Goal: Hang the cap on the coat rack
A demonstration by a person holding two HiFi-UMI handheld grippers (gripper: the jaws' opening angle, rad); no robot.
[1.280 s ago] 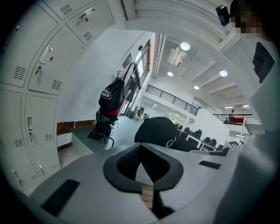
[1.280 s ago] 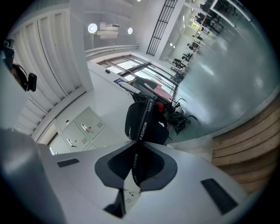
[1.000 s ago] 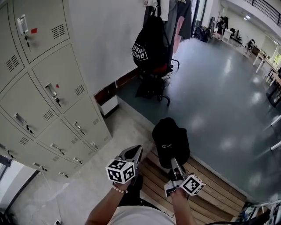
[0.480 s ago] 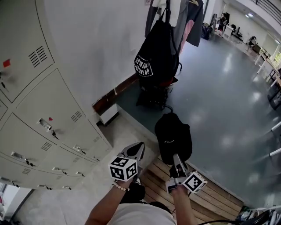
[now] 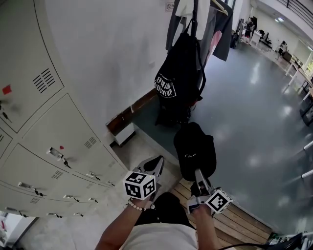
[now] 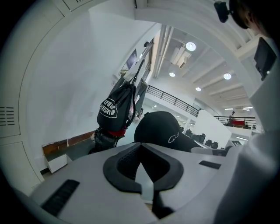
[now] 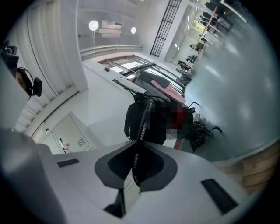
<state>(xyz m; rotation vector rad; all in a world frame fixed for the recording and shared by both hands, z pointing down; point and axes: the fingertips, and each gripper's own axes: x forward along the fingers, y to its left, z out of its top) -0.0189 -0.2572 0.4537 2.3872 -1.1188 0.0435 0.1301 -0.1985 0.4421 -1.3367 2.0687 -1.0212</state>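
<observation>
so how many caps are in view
1: a black cap, held up by its strap in the right claw. More may be hidden behind the backpack and clothes hanging ahead.

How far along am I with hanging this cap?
Picked up: the cap hangs by its strap from the shut right gripper. In hand: it's held out facing the coat rack, not yet there. Left: close the gap and hook it on.

- Cap (image 5: 194,149): black, small white logo, in air, strap pinched in right gripper (image 5: 198,175), short of rack.
- Coat rack (image 5: 195,10): upright, beyond cap, bearing 1 black backpack (image 5: 178,80) and grey garment (image 5: 222,29).
</observation>
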